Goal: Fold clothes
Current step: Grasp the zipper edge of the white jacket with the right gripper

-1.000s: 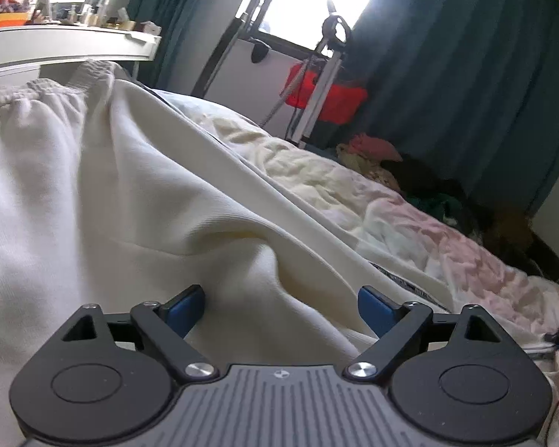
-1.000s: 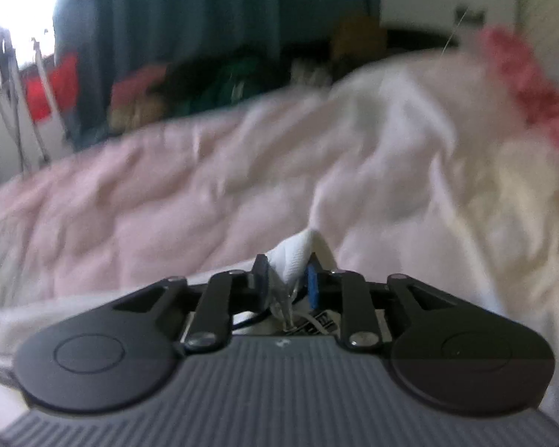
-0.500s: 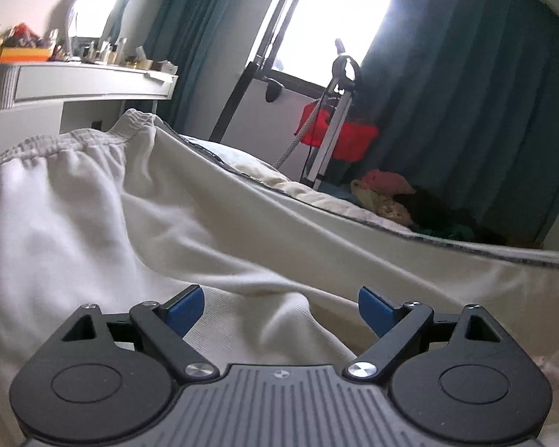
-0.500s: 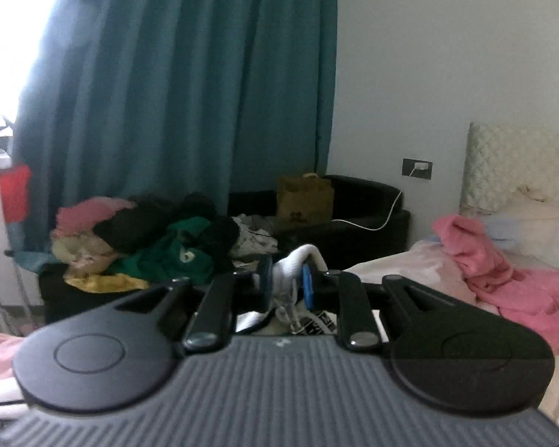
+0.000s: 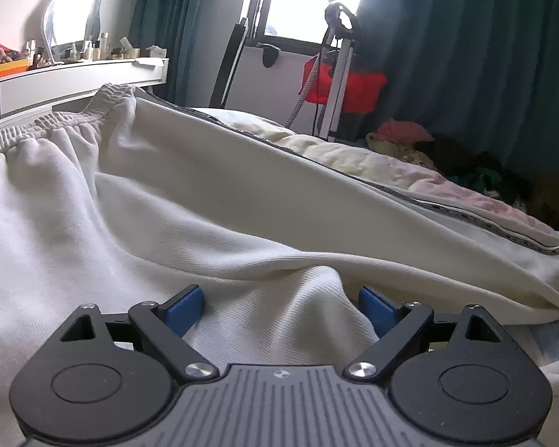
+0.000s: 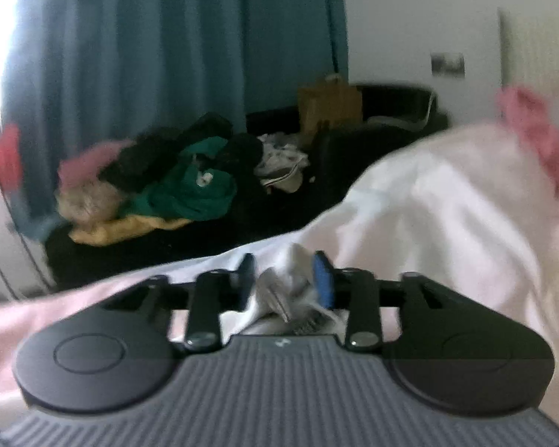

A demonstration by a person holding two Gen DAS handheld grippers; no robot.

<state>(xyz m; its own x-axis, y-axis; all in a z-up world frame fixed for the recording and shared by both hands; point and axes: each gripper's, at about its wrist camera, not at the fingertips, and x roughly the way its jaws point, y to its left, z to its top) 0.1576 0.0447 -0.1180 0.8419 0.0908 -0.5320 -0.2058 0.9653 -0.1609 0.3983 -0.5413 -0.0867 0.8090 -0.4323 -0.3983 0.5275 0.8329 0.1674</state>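
Cream sweatpants (image 5: pixel 160 208) with a ribbed elastic waistband (image 5: pixel 56 119) lie spread on the bed in the left wrist view. My left gripper (image 5: pixel 281 309) is open, its blue pads on either side of a raised fold of the cream cloth. In the right wrist view my right gripper (image 6: pixel 285 273) has its jaws partly apart, with a bunch of white cloth and a grey label (image 6: pixel 279 290) still between the pads. That view is blurred by motion.
The bed has a pale pink quilt (image 6: pixel 447 201). A pink garment (image 6: pixel 533 138) lies at its far right. A dark sofa carries a pile of clothes (image 6: pixel 182 182) and a paper bag (image 6: pixel 329 106). A white dresser (image 5: pixel 74 78) and a red-bagged stand (image 5: pixel 339 82) stand by the window.
The right gripper swung up and then back down toward the bed, and its jaws have widened around the cloth. The left gripper stayed open over the sweatpants, and a fold of cloth rose between its pads.
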